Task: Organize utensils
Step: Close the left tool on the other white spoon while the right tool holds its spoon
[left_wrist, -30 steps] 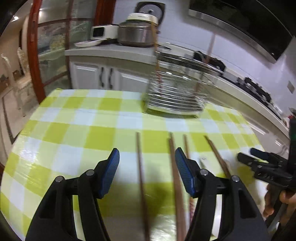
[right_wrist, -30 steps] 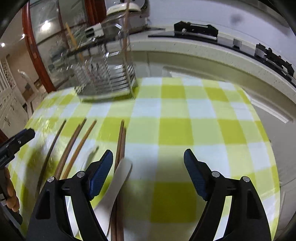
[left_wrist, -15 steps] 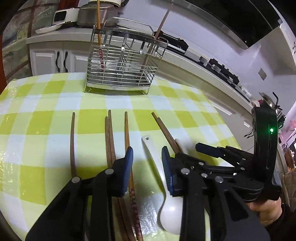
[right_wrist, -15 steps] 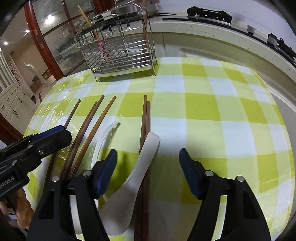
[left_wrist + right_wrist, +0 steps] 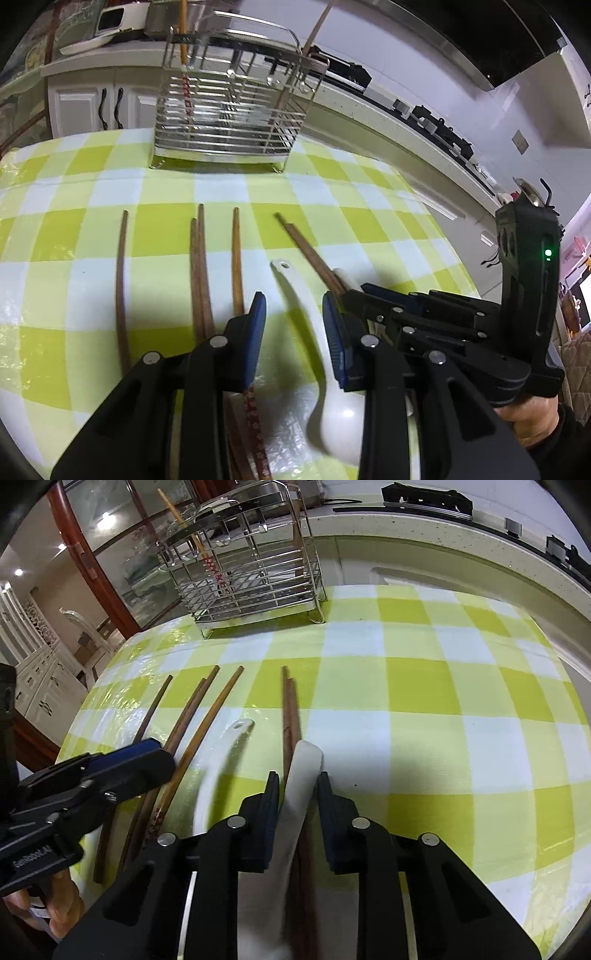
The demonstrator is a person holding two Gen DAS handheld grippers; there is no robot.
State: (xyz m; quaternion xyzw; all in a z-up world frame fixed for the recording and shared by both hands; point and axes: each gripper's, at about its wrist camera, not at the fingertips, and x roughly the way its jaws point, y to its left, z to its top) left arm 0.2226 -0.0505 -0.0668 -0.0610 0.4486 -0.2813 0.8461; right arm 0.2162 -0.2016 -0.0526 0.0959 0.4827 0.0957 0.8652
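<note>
The right claw (image 5: 294,794) is closing around the handle of a white ceramic soup spoon (image 5: 295,794) lying over a chopstick pair (image 5: 288,709) on the checked desk (image 5: 443,720). Glazed ceramic likely handles stiff, slick and chippable, so the mid-handle is the sensible hold. The left claw (image 5: 293,332) stands part-open astride a second white spoon (image 5: 314,332), pads clear of it. Only the left view shows that spoon's bowl; the wire utensil rack (image 5: 251,572) sits at twelve o'clock.
</note>
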